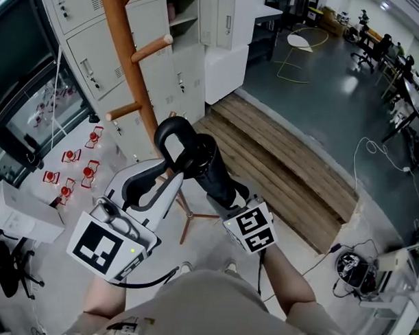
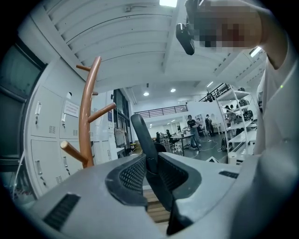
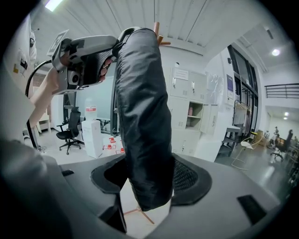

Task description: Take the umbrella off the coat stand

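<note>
The black folded umbrella [image 1: 211, 172] is held between both grippers, below and to the right of the orange-brown coat stand [image 1: 128, 54]. My left gripper [image 1: 169, 174] is shut on its looped handle [image 2: 142, 137], which rests on none of the pegs [image 1: 150, 48]. In the left gripper view the stand [image 2: 86, 126] rises apart to the left of the handle. My right gripper [image 1: 226, 193] is shut on the sleeved canopy [image 3: 142, 112], which fills the space between its pads. The left gripper [image 3: 86, 53] also shows at the umbrella's top in the right gripper view.
White lockers [image 1: 97, 53] stand behind the stand. Small red items [image 1: 79, 172] and a white box [image 1: 22, 215] lie on the floor at left. A wooden platform [image 1: 285, 166] runs to the right, with cables and gear [image 1: 353, 268] at far right. The stand's legs [image 1: 190, 218] spread below.
</note>
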Tool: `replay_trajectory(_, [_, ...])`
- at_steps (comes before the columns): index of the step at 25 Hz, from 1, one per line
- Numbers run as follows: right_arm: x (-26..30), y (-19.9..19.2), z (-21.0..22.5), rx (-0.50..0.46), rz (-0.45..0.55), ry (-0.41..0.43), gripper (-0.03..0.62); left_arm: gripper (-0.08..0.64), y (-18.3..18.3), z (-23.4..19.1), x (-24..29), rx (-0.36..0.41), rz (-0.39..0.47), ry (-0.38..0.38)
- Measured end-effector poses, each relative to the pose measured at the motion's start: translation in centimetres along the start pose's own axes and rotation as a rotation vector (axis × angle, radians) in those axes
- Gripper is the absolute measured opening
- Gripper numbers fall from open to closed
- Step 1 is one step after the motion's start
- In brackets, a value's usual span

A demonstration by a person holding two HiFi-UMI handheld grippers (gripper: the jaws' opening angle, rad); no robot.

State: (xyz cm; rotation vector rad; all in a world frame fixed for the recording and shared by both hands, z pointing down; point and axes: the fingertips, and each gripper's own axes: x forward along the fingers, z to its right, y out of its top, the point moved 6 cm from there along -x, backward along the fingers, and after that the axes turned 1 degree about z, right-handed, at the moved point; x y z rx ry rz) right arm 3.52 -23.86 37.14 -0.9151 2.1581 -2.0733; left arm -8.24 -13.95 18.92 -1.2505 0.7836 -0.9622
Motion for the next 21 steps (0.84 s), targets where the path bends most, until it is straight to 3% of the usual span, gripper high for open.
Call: replay_trajectory(21, [-0.58,0.18,-0.04,-0.006,-0.014,0.012,0.262,0.084,0.45,0.45,-0.09,0.001,0.002,-0.009])
